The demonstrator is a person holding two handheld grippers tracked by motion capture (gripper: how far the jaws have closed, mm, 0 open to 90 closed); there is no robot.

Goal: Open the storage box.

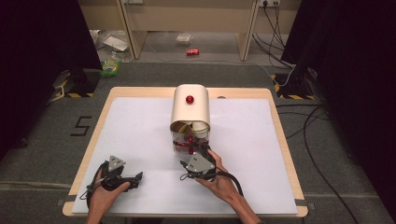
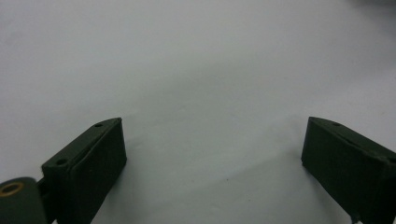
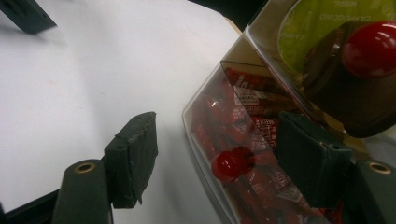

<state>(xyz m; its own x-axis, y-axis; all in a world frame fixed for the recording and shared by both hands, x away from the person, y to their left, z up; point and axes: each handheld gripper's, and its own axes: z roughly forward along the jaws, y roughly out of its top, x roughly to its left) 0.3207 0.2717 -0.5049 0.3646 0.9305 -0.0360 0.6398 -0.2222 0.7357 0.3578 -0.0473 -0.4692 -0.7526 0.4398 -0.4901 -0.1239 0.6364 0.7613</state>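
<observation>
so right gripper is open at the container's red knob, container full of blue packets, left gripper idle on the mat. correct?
Not quite: the packets are red, not blue, as the right gripper view shows. The rest stands: right gripper open at the lower red knob of the container, left gripper idle on the mat.

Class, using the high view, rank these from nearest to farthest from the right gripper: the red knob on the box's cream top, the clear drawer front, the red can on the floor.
From the right gripper:
1. Clear drawer front, right at its jaws.
2. Red knob, up on the cream top.
3. Red can, on the floor beyond the table.
</observation>
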